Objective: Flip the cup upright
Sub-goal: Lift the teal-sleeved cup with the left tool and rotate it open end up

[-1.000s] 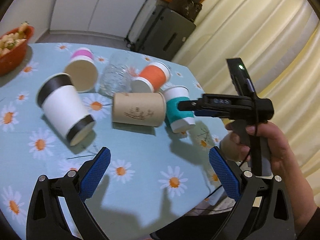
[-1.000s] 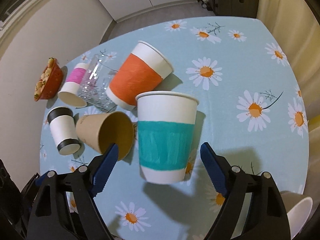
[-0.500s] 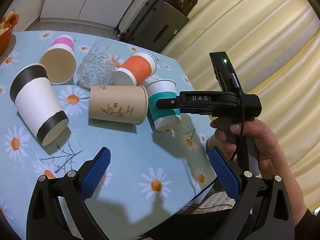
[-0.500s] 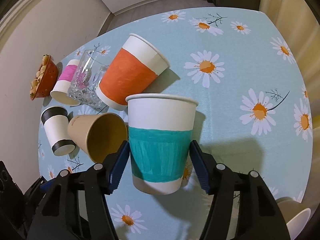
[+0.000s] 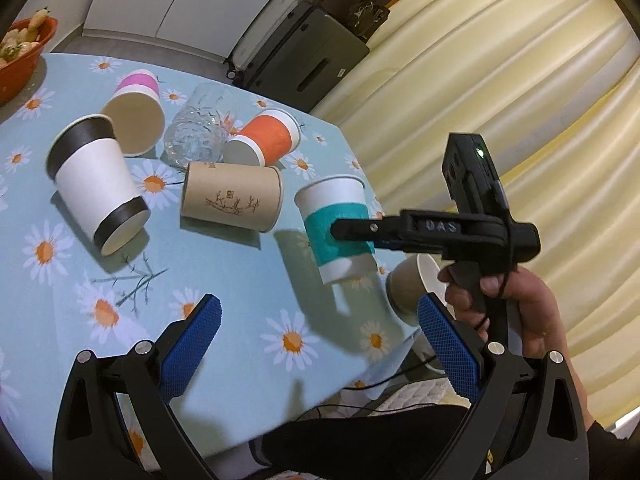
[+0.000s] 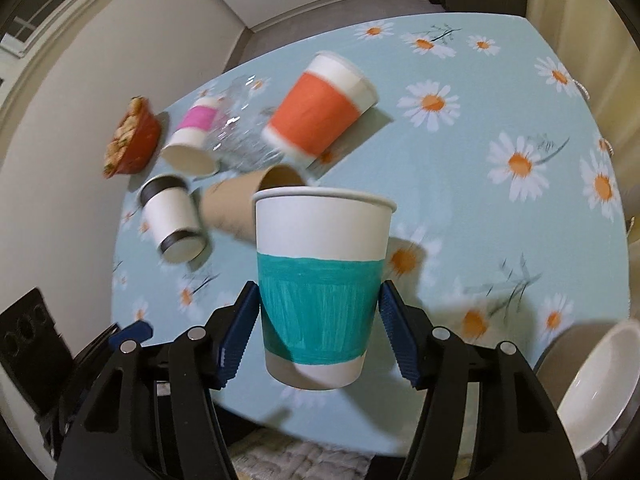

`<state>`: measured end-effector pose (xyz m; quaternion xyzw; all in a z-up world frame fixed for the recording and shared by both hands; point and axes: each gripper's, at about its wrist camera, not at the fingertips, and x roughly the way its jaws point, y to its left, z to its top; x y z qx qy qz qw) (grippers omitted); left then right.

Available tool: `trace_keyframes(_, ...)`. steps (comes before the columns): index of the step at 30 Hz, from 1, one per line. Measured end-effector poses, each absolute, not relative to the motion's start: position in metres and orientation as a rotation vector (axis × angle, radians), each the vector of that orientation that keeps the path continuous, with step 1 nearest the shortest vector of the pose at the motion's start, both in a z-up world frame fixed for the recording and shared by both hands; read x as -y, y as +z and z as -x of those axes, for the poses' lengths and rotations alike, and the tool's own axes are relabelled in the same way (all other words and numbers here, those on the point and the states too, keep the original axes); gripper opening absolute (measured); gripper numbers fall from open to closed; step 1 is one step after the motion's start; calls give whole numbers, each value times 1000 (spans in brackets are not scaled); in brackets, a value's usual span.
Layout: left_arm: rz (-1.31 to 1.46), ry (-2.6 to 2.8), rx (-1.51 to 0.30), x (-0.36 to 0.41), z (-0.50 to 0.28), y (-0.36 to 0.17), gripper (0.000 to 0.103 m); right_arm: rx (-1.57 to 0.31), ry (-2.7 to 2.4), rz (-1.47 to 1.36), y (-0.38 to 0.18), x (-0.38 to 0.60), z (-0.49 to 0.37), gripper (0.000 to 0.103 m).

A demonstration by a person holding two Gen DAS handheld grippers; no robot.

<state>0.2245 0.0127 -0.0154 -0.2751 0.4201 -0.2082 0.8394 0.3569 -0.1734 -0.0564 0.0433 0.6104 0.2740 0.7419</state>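
Observation:
My right gripper [image 6: 318, 334] is shut on the teal-banded white paper cup [image 6: 320, 280], held upright above the table with its mouth up. It also shows in the left wrist view [image 5: 336, 228], lifted off the cloth near the right edge. My left gripper [image 5: 318, 344] is open and empty above the table's near edge. Lying on their sides are a brown cup [image 5: 232, 196], an orange cup [image 5: 266, 142], a white cup with black bands [image 5: 96, 184], a pink-banded cup [image 5: 136, 112] and a clear glass [image 5: 200, 124].
The table carries a light blue daisy cloth [image 5: 224, 300]. A red bowl of food [image 5: 20, 52] stands at the far left. A white-lined cup or bowl [image 6: 592, 376] is near the right hand by the table edge. Yellow curtains hang on the right.
My right gripper closed on the teal cup and lifted it off the table, toward the near right edge. My left gripper stayed open and shifted its view slightly.

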Motion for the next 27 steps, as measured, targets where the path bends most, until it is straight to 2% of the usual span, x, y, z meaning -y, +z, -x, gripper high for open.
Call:
trace_keyframes(13, 597, -392, -853, -35, -166, -9, 96, -1395, 714, -139, -71, 133, -280, 62)
trace_keyframes(27, 613, -348, -876, -46, -145, -26, 96, -1425, 732, -141, -108, 122, -267, 62)
